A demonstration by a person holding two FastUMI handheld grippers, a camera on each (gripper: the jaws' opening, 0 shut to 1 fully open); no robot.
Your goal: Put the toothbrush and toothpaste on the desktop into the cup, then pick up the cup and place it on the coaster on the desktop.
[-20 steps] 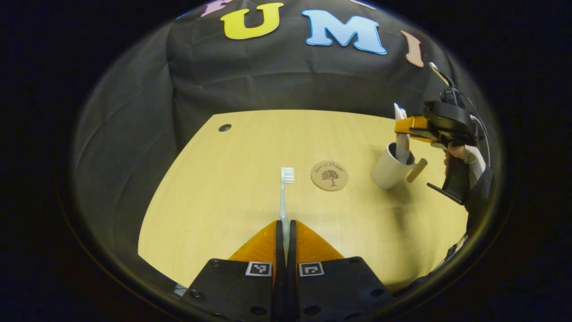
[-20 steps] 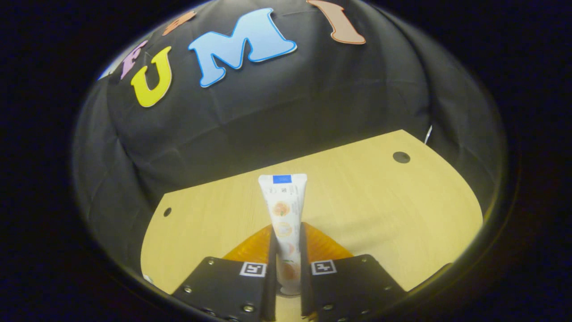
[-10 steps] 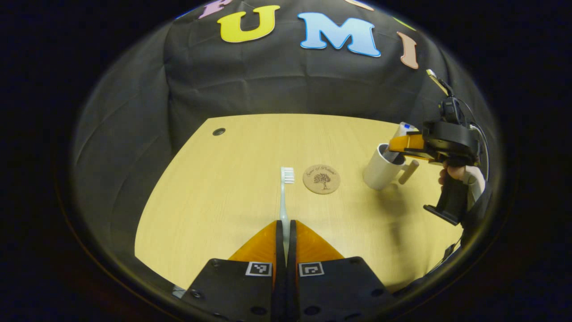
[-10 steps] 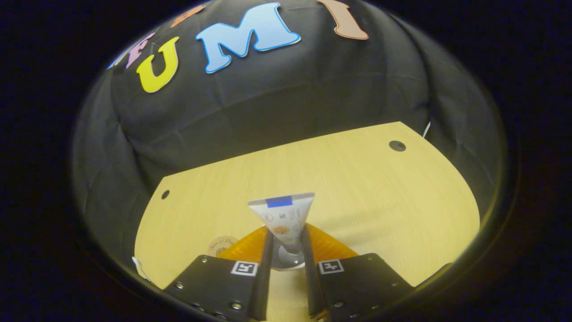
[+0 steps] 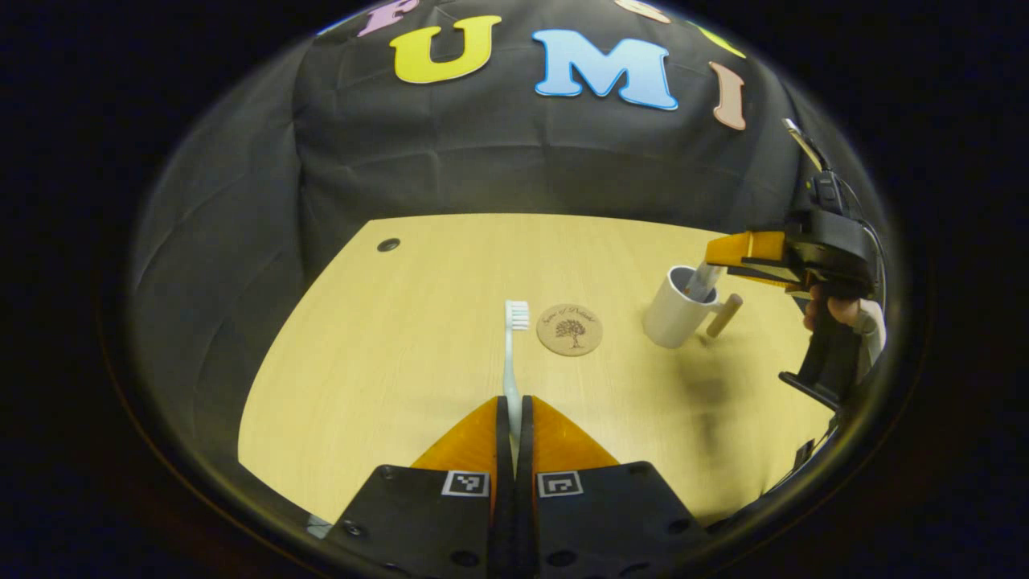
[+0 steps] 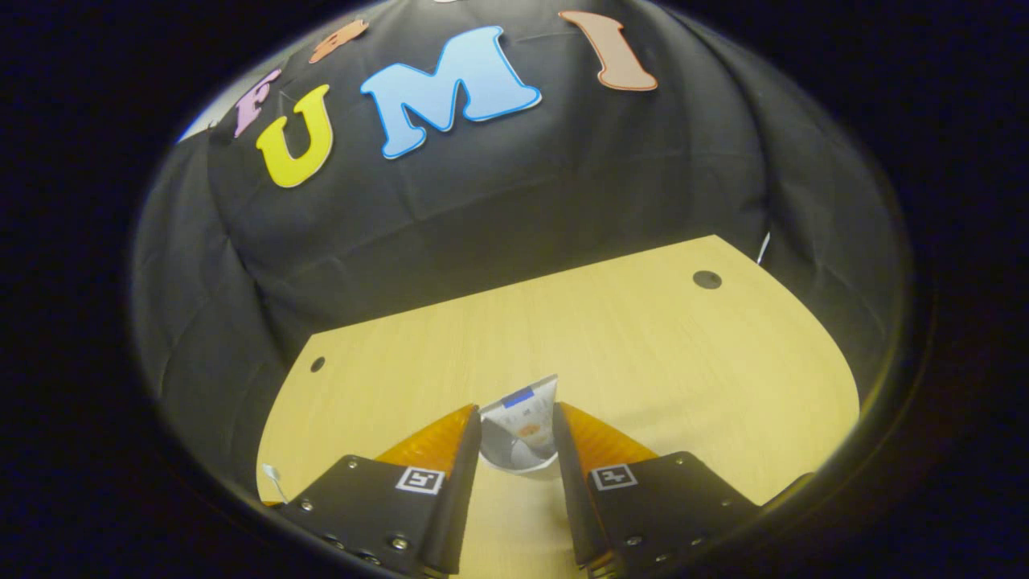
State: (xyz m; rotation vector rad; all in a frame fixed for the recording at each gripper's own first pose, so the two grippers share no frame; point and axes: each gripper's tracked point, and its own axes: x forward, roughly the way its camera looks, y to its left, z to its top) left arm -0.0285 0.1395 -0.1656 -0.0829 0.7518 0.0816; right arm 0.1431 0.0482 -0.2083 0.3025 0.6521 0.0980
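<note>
My left gripper (image 5: 512,402) is shut on the handle of a pale toothbrush (image 5: 510,354), whose white bristle head points away over the desk. A round cork coaster (image 5: 569,329) lies just right of the brush head. Farther right stands the white cup (image 5: 671,310) with a wooden handle, and the toothpaste tube (image 5: 702,280) leans inside it. My right gripper (image 5: 727,257) hovers over the cup, held by a hand (image 5: 836,310). In the right gripper view, my right gripper (image 6: 516,412) is open, and the toothpaste tube (image 6: 526,406) sits in the cup (image 6: 514,466) below its fingers, untouched.
The light wooden desk (image 5: 386,362) has a dark cable hole at its far left corner (image 5: 388,244) and another at the far right (image 6: 707,279). The black cloth wall closes off the back. Open desk surface stretches left of the toothbrush.
The right gripper opened and let the toothpaste slide down into the cup, then drew back slightly above it. The left gripper kept its hold on the toothbrush and barely moved.
</note>
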